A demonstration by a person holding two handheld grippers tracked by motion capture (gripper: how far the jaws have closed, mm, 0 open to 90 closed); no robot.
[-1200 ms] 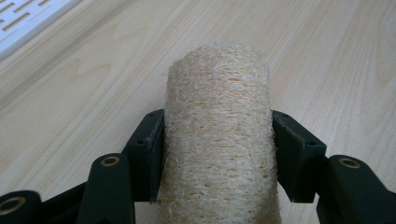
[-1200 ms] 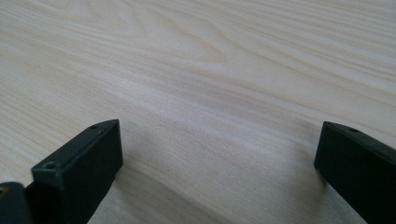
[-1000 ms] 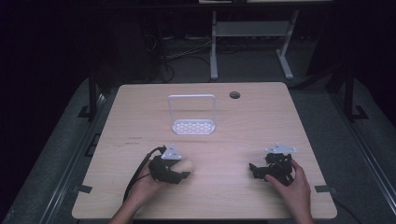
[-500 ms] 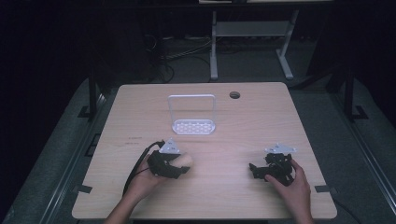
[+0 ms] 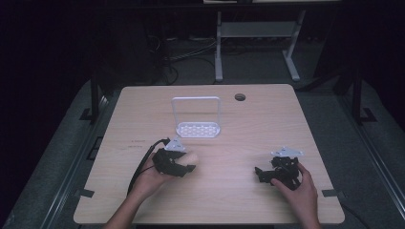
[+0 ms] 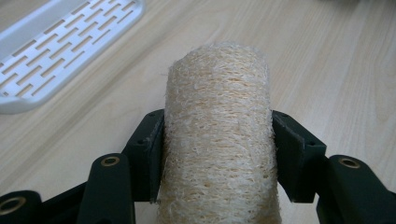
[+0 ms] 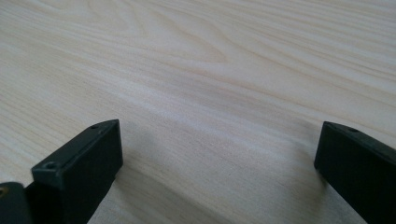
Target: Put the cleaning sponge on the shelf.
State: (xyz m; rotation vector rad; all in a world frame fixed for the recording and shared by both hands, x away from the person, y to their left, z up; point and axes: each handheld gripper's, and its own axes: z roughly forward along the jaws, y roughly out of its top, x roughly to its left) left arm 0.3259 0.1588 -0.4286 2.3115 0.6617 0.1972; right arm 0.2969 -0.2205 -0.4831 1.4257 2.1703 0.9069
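A pale beige loofah roll (image 6: 219, 135) sits between the two black jaws of my left gripper (image 6: 217, 149), and both pads press on its sides. In the high view the left gripper (image 5: 184, 164) holds the loofah (image 5: 191, 158) just above the table, in front of a white slotted rack (image 5: 198, 129). The rack's tray (image 6: 60, 46) lies at the upper left of the left gripper view. My right gripper (image 5: 261, 174) rests low at the table's right front, jaws wide apart with bare wood between them (image 7: 219, 154).
The wooden table (image 5: 248, 133) has a round cable hole (image 5: 239, 97) near its far edge. The rack has an upright white frame (image 5: 196, 100). A metal stand (image 5: 258, 33) is on the floor behind the table. A cable (image 5: 143, 164) trails from the left gripper.
My left gripper with the loofah has shifted slightly away from me toward the rack. The right gripper has stayed where it was.
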